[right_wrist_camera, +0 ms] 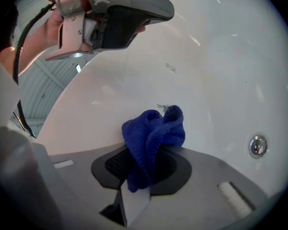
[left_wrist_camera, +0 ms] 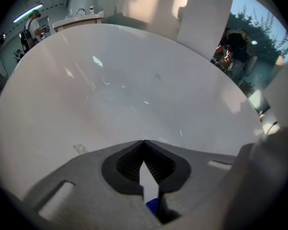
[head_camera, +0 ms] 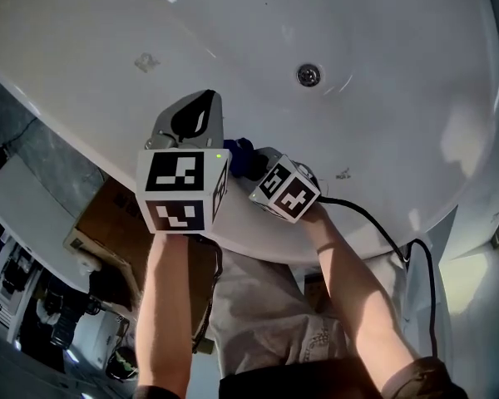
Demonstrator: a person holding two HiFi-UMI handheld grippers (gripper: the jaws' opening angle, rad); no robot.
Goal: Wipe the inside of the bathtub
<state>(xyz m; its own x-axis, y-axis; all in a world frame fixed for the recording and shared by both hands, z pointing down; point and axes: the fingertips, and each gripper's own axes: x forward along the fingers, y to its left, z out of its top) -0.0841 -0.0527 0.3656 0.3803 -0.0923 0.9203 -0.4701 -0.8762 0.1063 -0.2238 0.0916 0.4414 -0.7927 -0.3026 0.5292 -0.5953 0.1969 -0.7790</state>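
Right tongs (right_wrist_camera: 150,153) pinch the blue cloth (right_wrist_camera: 153,128), apparently just above the bathtub (right_wrist_camera: 221,71).

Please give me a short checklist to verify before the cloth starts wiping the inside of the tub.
1. Blue cloth clamped in right gripper: ok.
2. Left gripper shut with nothing held: ok.
3. Cloth touching the bathtub surface: cannot tell.
4. Drain uncovered: ok.
5. Cable away from the cloth: ok.
6. Tub wall free of marks: not ok, smudge shows.
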